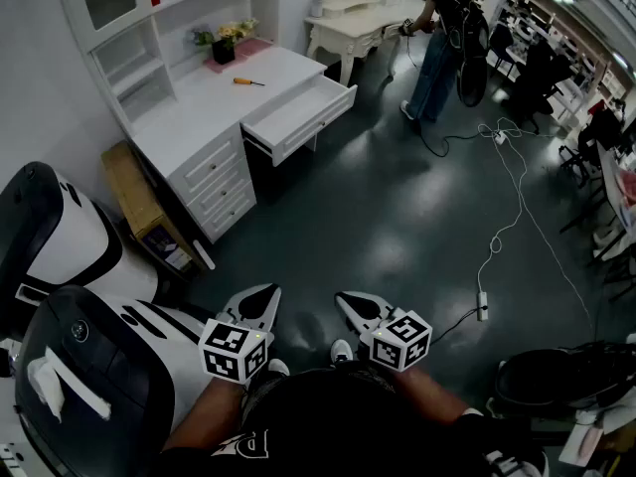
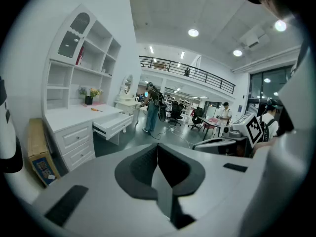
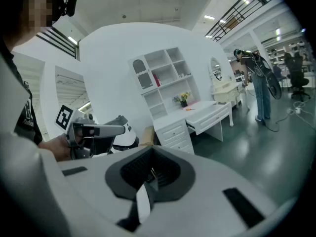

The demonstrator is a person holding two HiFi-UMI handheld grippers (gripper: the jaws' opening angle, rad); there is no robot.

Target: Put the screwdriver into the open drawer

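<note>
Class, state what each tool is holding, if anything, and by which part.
Nothing is held. The left tool and right tool are both shut and empty; the screwdriver lies on the desk, far from both.

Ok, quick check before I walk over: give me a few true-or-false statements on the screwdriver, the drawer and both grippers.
1. The screwdriver lies on the desk top. True.
2. The drawer is pushed shut. False: it stands pulled out.
3. The right gripper holds the screwdriver. False: it is shut on nothing, far from the desk.
4. The left gripper is shut and empty. True.
5. A flower pot stands on the desk. True.
</note>
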